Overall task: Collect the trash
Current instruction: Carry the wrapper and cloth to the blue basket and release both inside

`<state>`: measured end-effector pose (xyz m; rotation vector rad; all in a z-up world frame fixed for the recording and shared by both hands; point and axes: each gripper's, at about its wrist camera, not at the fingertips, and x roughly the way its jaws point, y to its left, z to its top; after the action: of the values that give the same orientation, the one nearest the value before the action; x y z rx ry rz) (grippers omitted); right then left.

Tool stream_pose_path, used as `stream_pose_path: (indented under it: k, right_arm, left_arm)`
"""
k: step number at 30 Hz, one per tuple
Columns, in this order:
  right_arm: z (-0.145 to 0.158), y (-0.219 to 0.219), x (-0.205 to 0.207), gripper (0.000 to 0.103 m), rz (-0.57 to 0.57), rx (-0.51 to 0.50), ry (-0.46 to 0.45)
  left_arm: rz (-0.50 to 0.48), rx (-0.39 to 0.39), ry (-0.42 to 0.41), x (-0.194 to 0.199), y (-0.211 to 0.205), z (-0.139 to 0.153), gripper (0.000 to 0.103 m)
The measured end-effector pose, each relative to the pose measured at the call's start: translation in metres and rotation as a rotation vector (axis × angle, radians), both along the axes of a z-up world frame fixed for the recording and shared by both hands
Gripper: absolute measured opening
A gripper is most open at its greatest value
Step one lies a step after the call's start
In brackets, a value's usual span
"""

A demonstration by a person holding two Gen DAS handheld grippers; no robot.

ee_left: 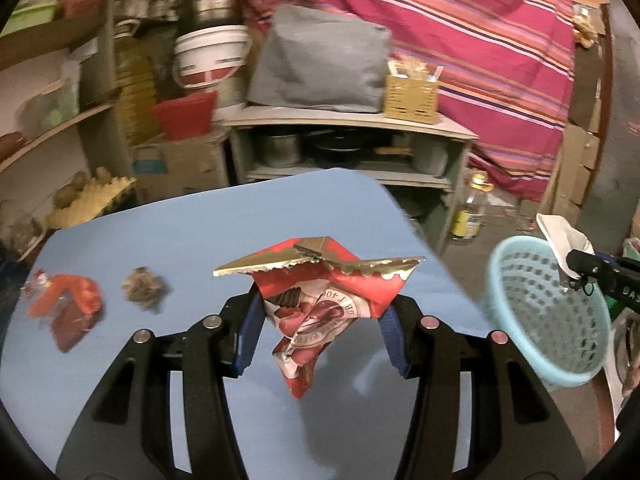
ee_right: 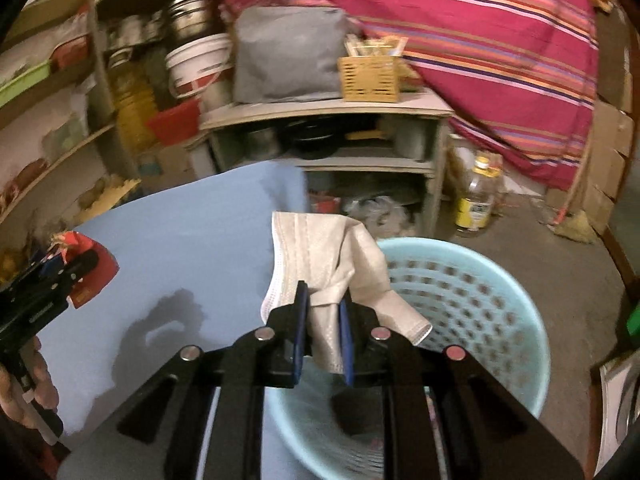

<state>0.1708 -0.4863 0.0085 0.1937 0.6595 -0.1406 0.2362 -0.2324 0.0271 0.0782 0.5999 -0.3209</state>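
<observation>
My left gripper (ee_left: 320, 308) is shut on a crumpled red snack wrapper (ee_left: 320, 300) with a gold torn edge, held above the blue table (ee_left: 180, 240). An orange-red wrapper (ee_left: 68, 312) and a brown crumpled wad (ee_left: 144, 288) lie on the table at the left. My right gripper (ee_right: 324, 312) is shut on a white face mask (ee_right: 320, 264), held at the near rim of a light-blue perforated basket (ee_right: 472, 304). The basket (ee_left: 552, 312) also shows at the right in the left wrist view, with the right gripper and the mask (ee_left: 564, 240) over its rim. The left gripper (ee_right: 52, 280) shows at the left in the right wrist view.
Behind the table stands a low shelf unit (ee_left: 348, 124) with pots, a grey bag (ee_left: 320, 64) and a yellow basket (ee_left: 412, 96) on top. A bottle (ee_right: 478, 196) stands on the floor. A striped red cloth (ee_left: 480, 40) hangs at the right. Shelves line the left wall.
</observation>
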Motion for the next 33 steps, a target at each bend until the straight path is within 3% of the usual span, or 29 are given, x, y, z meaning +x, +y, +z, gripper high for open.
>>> stream_pose_path:
  k: [6, 13, 23, 26, 33]
  right_arm:
    - [-0.008, -0.054, -0.02, 0.015, -0.09, 0.039, -0.001]
    - [-0.018, -0.082, -0.027, 0.015, -0.139, 0.072, 0.002]
    - [-0.028, -0.106, -0.04, 0.015, -0.197, 0.115, 0.0]
    - [-0.03, -0.108, -0.04, 0.015, -0.2, 0.119, 0.003]
    - [-0.032, -0.102, -0.036, 0.016, -0.188, 0.111, 0.013]
  left_arm:
    - [-0.103, -0.012, 0.003, -0.011, -0.064, 0.0, 0.051]
    - [-0.214, -0.001, 0.001, -0.027, -0.142, 0.0, 0.051]
    - [-0.285, 0.013, 0.014, -0.032, -0.194, -0.003, 0.053]
    - [-0.266, 0.017, 0.01, -0.032, -0.193, -0.002, 0.086]
    - [-0.231, 0.014, 0.004, -0.024, -0.178, -0.002, 0.09]
